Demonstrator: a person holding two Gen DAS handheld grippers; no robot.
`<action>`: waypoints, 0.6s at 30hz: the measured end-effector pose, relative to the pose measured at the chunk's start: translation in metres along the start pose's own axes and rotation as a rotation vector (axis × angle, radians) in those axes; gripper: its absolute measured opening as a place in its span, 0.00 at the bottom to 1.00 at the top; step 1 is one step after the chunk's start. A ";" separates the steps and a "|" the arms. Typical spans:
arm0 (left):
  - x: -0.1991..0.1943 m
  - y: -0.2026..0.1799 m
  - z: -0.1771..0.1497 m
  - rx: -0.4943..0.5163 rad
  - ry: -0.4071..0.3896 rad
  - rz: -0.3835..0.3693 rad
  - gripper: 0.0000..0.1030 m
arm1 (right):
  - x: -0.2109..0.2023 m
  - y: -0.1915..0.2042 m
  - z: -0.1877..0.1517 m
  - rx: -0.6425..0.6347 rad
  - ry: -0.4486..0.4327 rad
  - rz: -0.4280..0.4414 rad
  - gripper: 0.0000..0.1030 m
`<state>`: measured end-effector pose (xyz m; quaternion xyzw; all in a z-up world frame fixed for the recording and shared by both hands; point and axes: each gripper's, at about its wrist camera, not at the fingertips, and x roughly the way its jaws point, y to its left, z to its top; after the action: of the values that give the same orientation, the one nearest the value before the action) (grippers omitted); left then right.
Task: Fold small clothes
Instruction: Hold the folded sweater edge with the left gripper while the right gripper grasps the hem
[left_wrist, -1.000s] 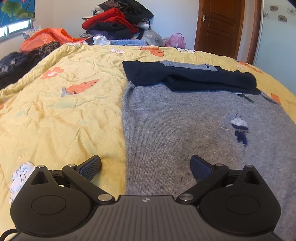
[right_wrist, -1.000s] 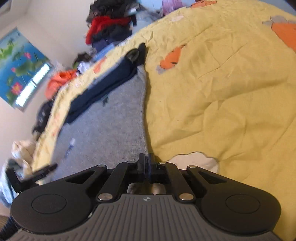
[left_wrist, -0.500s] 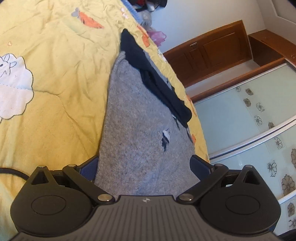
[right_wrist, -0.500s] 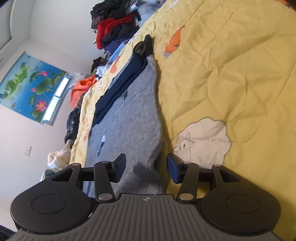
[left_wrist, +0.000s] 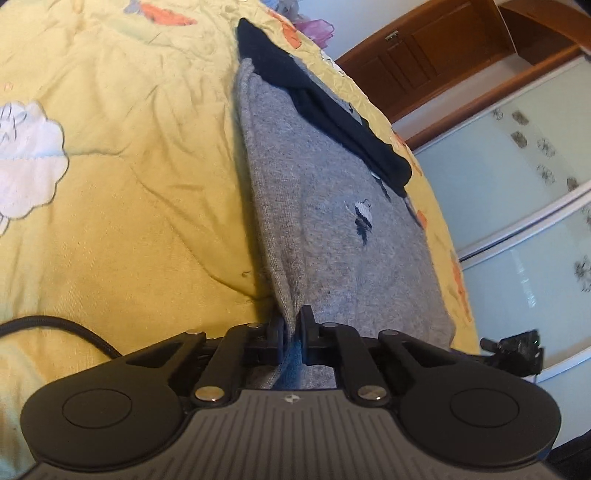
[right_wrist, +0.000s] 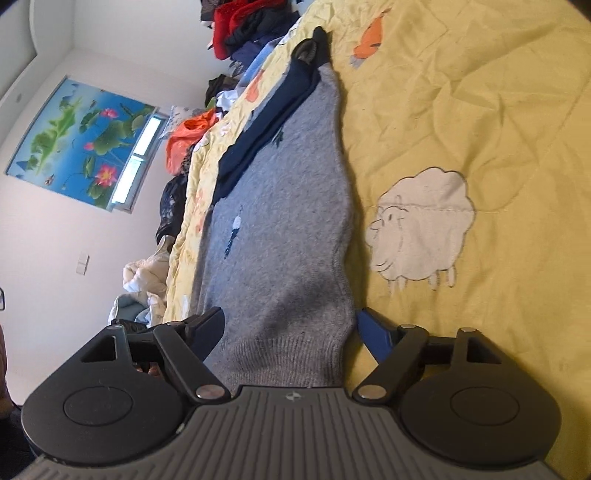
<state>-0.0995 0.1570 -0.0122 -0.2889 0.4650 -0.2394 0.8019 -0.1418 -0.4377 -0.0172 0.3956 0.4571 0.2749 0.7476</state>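
Left gripper (left_wrist: 293, 325) has closed since earlier, now pinching the hem corner of the soft, limp grey sweater (left_wrist: 332, 236) on the bed (left_wrist: 129, 184); right gripper (right_wrist: 291, 328) straddles the opposite corner, wide.

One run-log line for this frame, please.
left gripper: shut on grey knitted sweater hem | right gripper: open, straddling hem | yellow cartoon quilt underneath

Grey sweater (left_wrist: 332, 236) flat, navy sleeves (left_wrist: 332, 110) folded across.
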 end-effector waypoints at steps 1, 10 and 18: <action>0.000 -0.002 0.000 0.016 -0.001 0.010 0.08 | 0.000 -0.001 -0.001 0.000 -0.002 -0.006 0.71; 0.001 0.005 0.000 -0.016 -0.007 -0.021 0.08 | -0.008 -0.016 0.006 0.077 -0.142 0.002 0.69; 0.002 0.007 -0.002 -0.035 -0.018 -0.035 0.08 | 0.028 0.006 0.011 -0.018 -0.050 0.019 0.73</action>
<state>-0.1001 0.1606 -0.0192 -0.3130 0.4569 -0.2429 0.7964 -0.1203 -0.4164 -0.0222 0.3997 0.4320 0.2761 0.7598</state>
